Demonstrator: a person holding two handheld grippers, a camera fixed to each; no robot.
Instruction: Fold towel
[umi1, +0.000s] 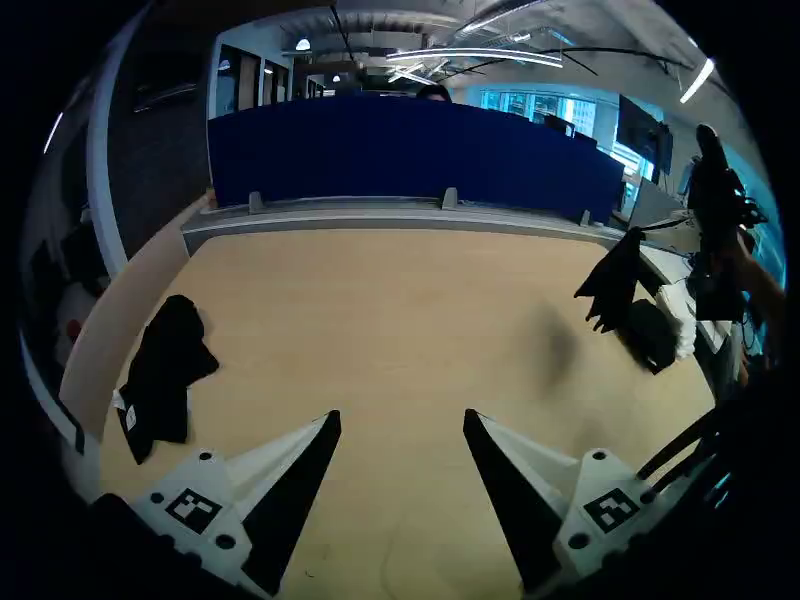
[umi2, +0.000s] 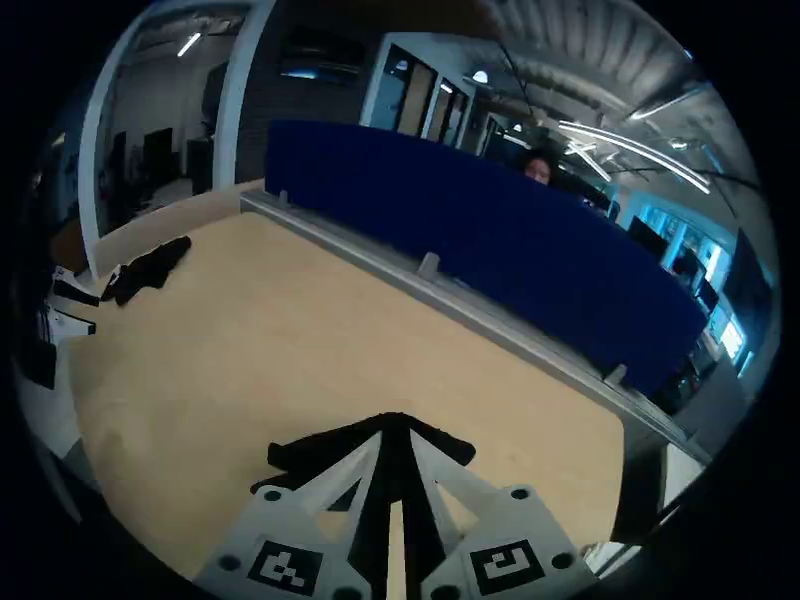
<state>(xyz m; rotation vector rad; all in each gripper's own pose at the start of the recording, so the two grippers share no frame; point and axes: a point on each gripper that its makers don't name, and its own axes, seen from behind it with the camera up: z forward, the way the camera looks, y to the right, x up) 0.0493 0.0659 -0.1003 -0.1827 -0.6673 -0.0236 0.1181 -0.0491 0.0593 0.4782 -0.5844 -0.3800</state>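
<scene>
A black towel (umi2: 352, 446) hangs bunched from my right gripper (umi2: 396, 428), whose fingers are shut on it above the wooden table (umi2: 260, 330). The left gripper view shows this same towel (umi1: 612, 280) dangling over the table's right edge, far to the right of my left gripper. A second black towel (umi1: 165, 372) lies crumpled at the table's left side, and it appears small at the far left (umi2: 146, 267) in the right gripper view. My left gripper (umi1: 401, 416) is open and low over the bare wood (umi1: 400, 310), holding nothing.
A blue partition (umi1: 400, 150) on a grey rail closes off the table's far side, with a person's head behind it. Beyond the right edge sit a black object (umi1: 652, 335) and white items (umi1: 686, 325). A hand (umi1: 752, 280) holds the other gripper there.
</scene>
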